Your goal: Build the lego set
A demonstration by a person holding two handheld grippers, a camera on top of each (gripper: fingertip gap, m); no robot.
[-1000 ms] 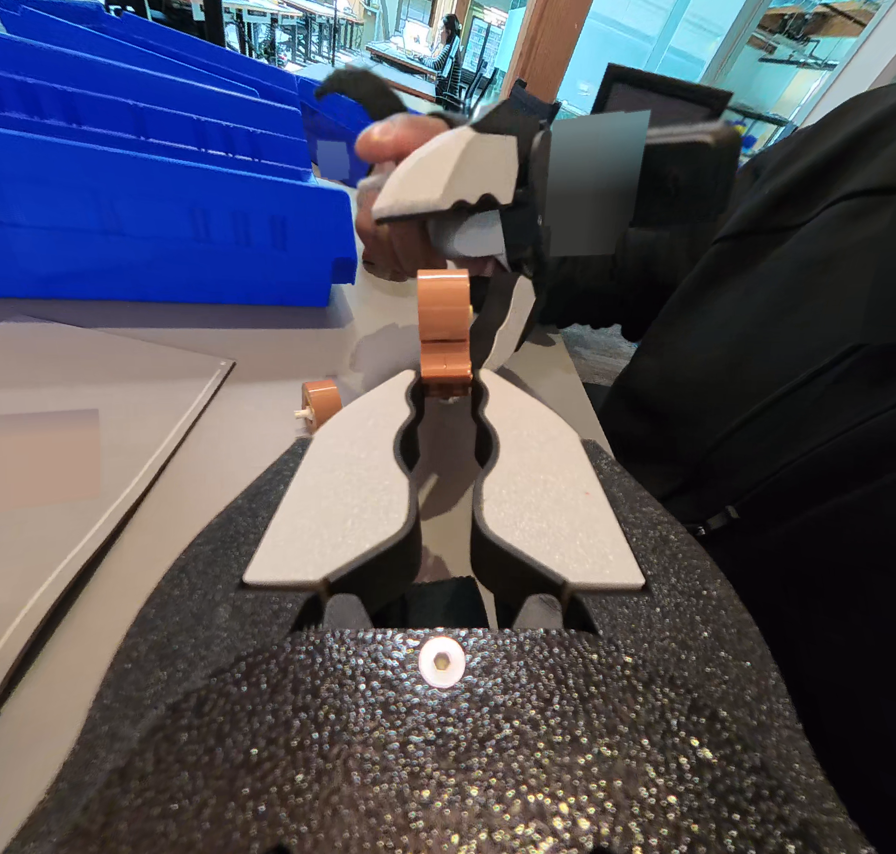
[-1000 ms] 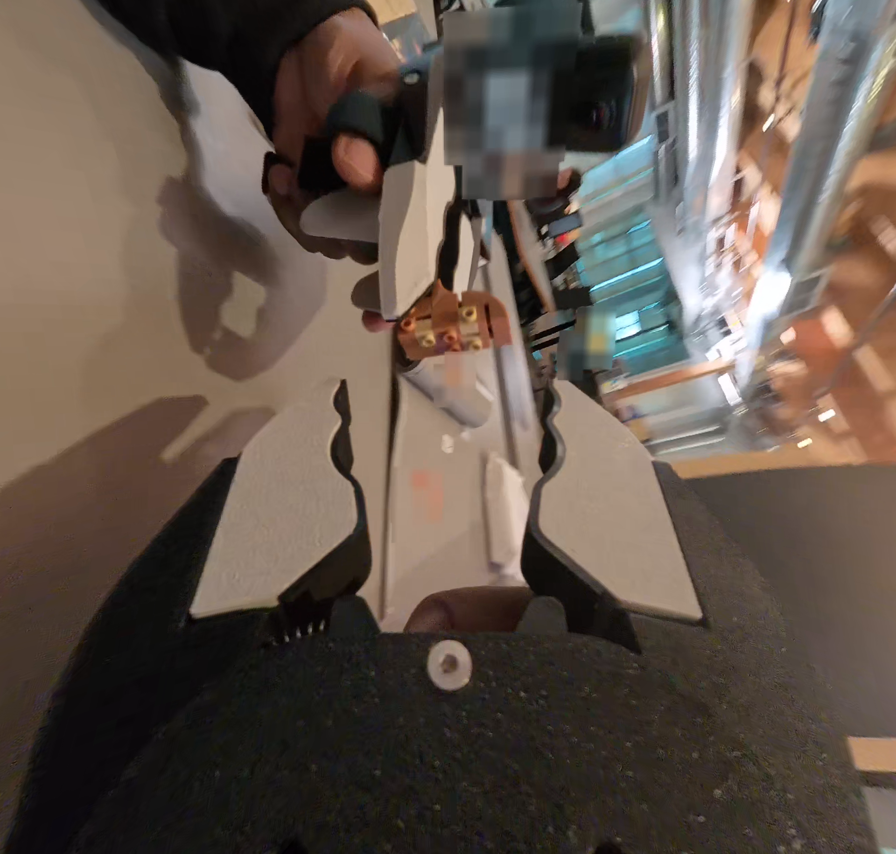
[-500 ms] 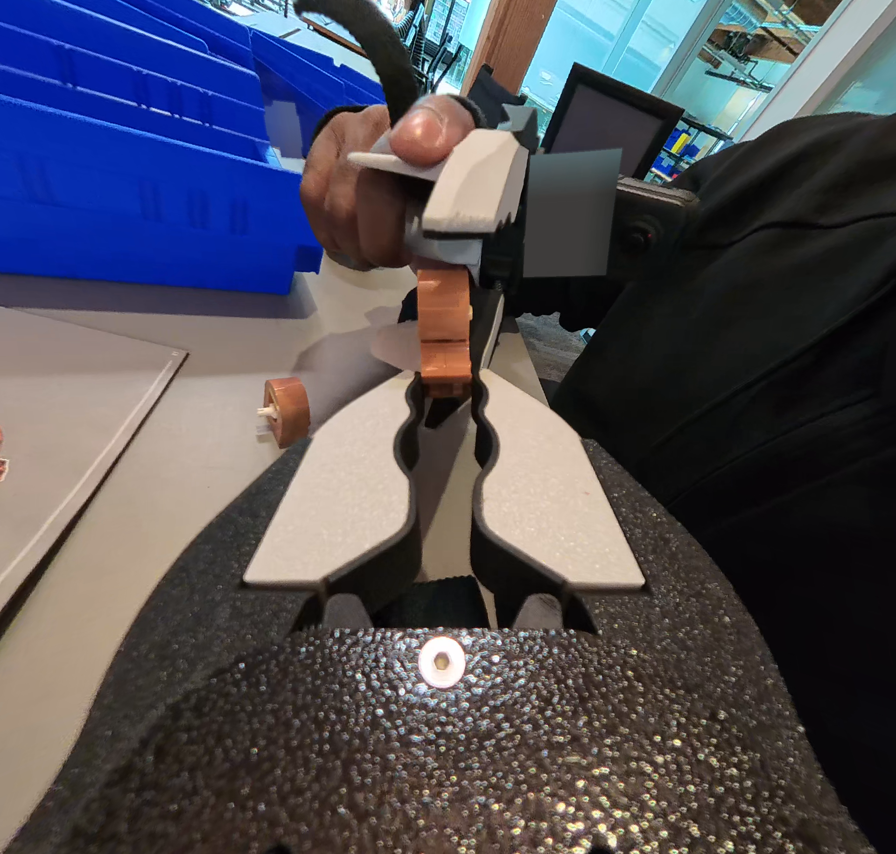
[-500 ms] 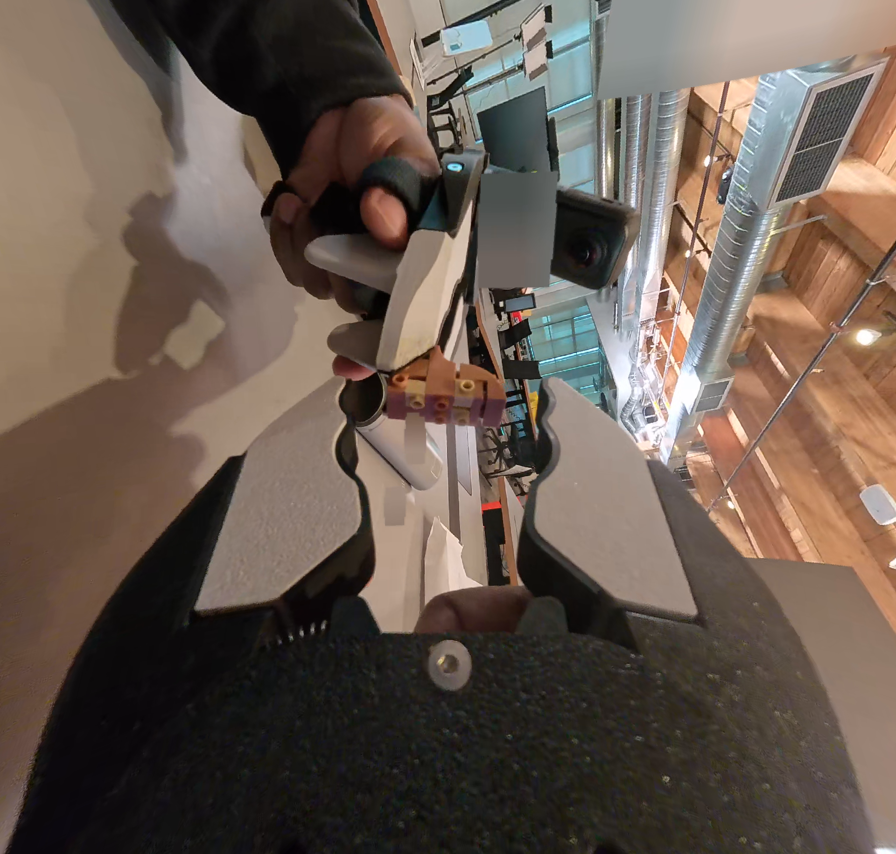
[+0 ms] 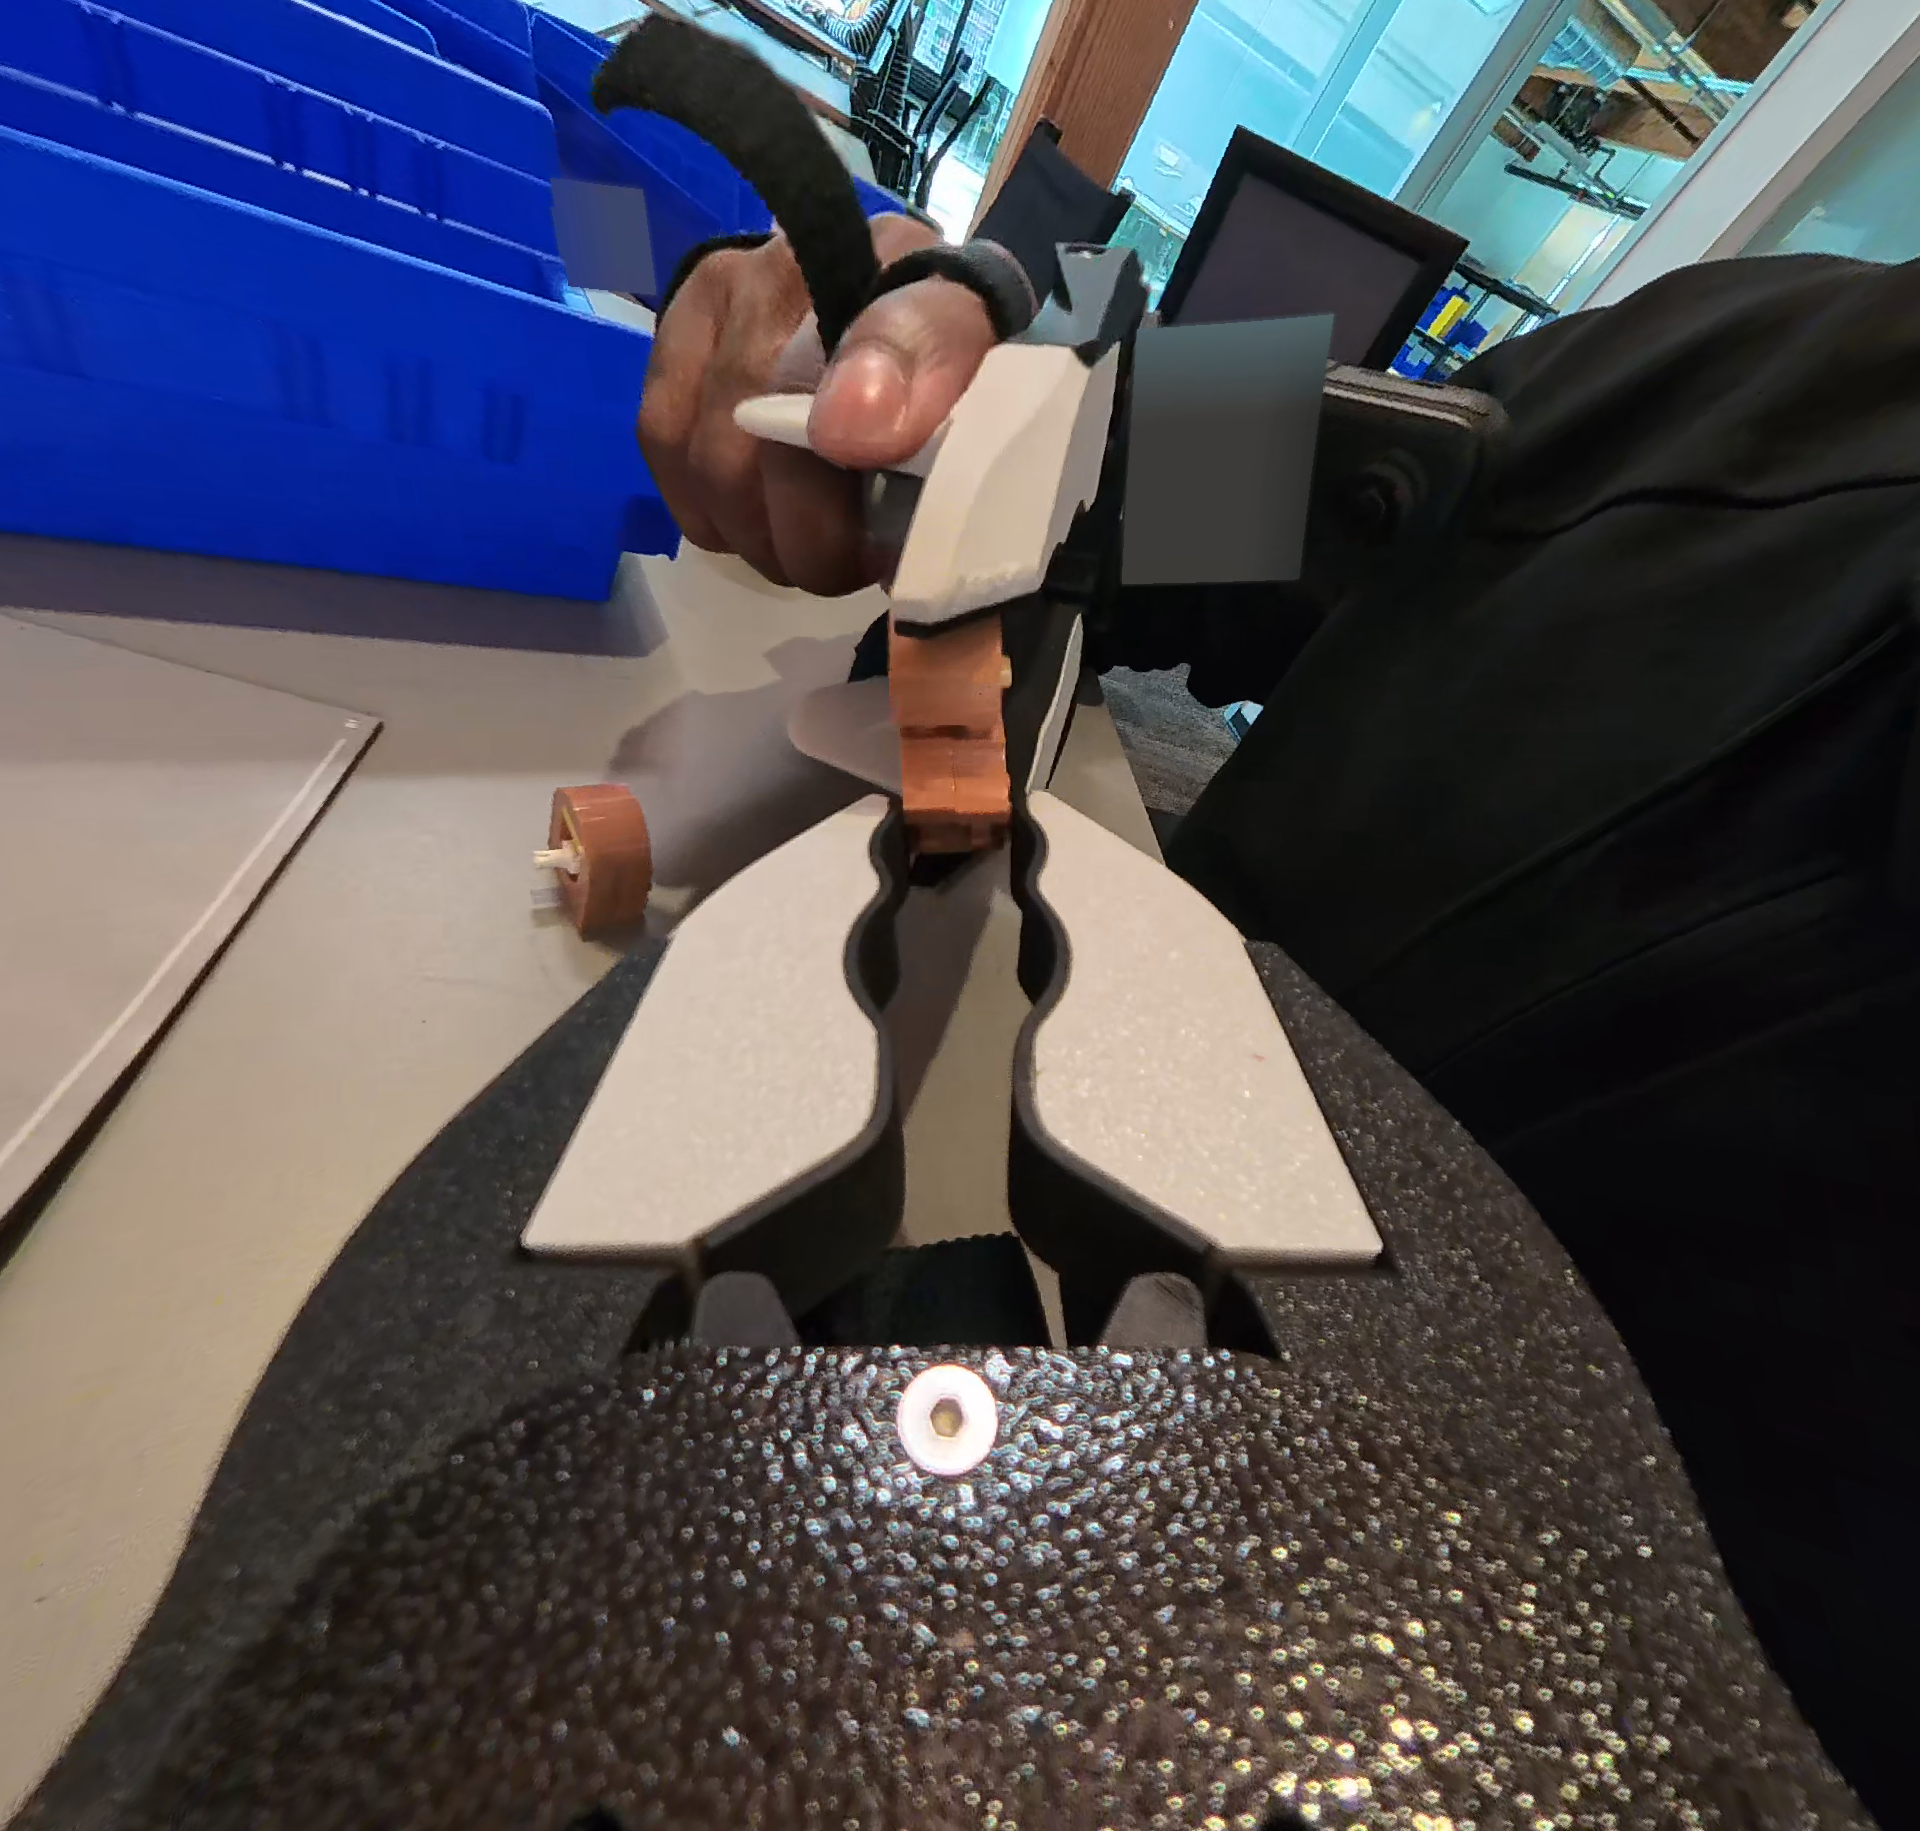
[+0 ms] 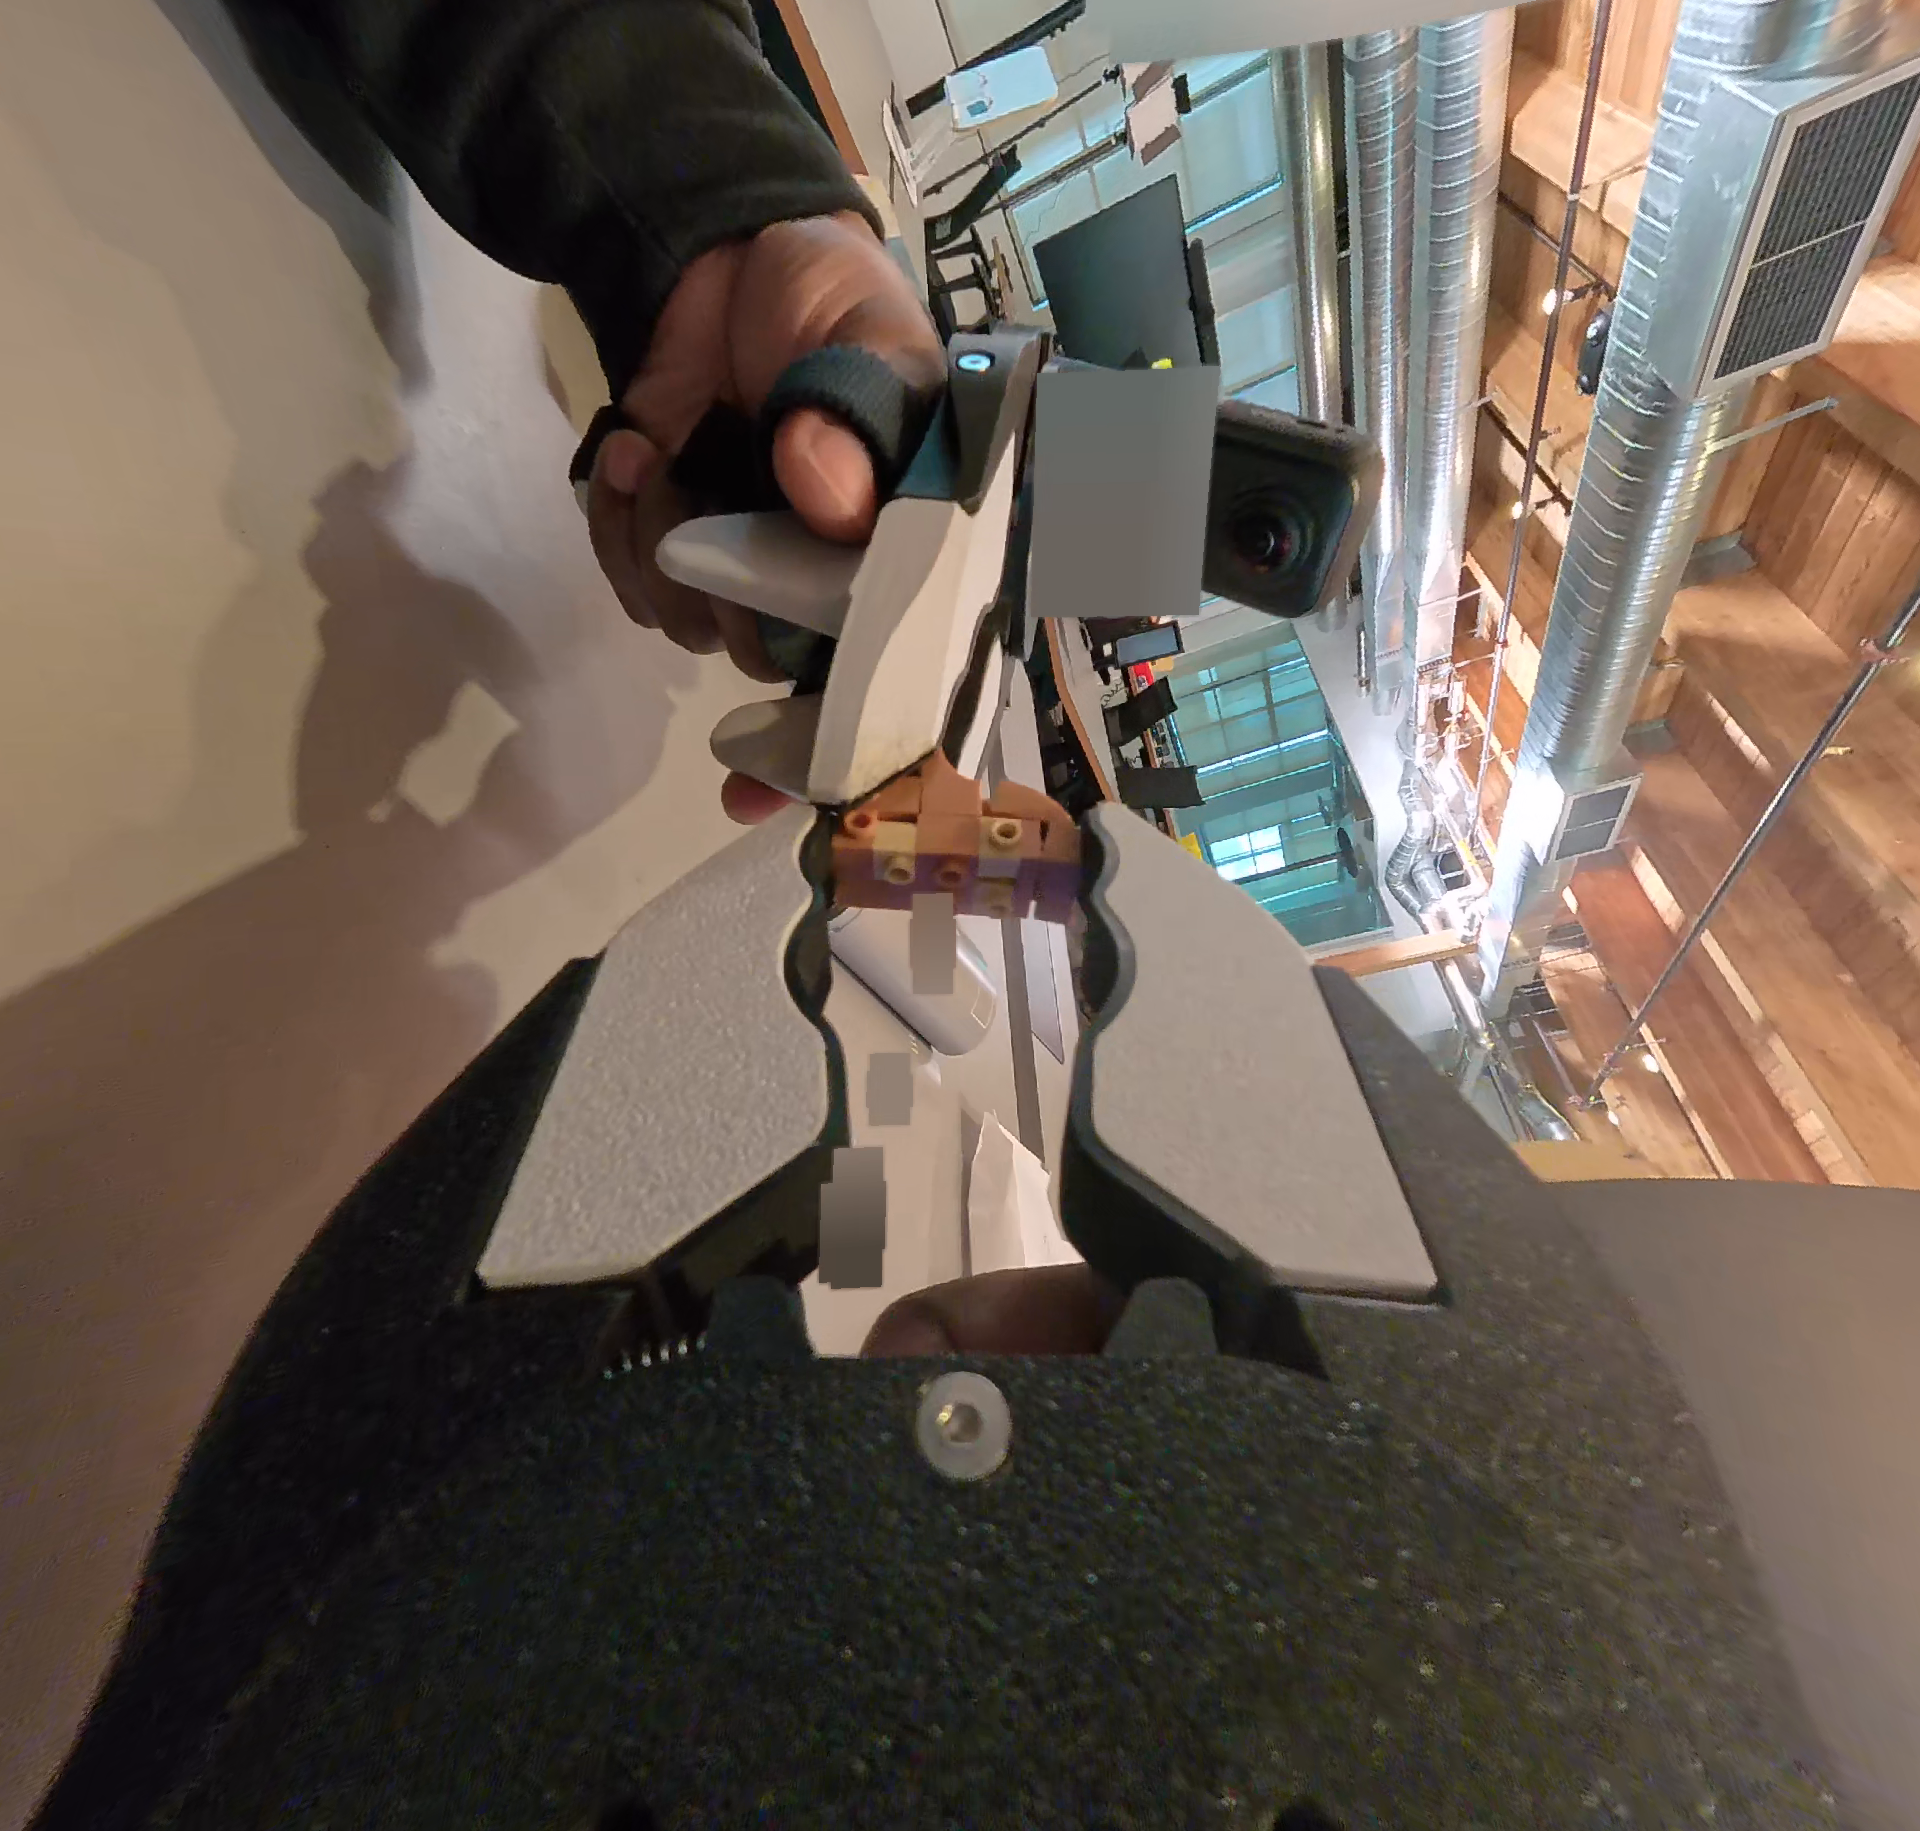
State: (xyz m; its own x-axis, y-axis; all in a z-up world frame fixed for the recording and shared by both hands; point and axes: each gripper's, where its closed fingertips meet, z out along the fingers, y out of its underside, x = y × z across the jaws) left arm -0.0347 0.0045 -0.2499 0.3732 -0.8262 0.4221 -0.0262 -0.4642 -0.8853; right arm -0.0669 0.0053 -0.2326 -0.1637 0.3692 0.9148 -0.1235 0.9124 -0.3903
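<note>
A small brick assembly [image 5: 951,732] of brown, tan and purple bricks is held in the air between both grippers. My left gripper [image 5: 951,831] is shut on its near end. My right gripper [image 6: 954,862] is shut across its two ends, with a fingertip pressed on each side of the assembly [image 6: 951,862]. In the left wrist view the right gripper's fingers [image 5: 977,534] reach down over the assembly from above, with a hand gripping its handle. In the right wrist view the left gripper's fingers [image 6: 894,659] come in from above.
A brown wheel [image 5: 603,862] with a white axle lies on the grey table [image 5: 364,1033] left of my left gripper. A grey mat [image 5: 125,846] lies farther left and blue bins [image 5: 260,379] stand behind. A person's dark sleeve [image 5: 1558,742] fills the right. My two grippers' fingertips are within a few centimetres of each other.
My right gripper moved onto the assembly and its fingers closed from wide open onto its two ends. My left gripper has kept its hold throughout.
</note>
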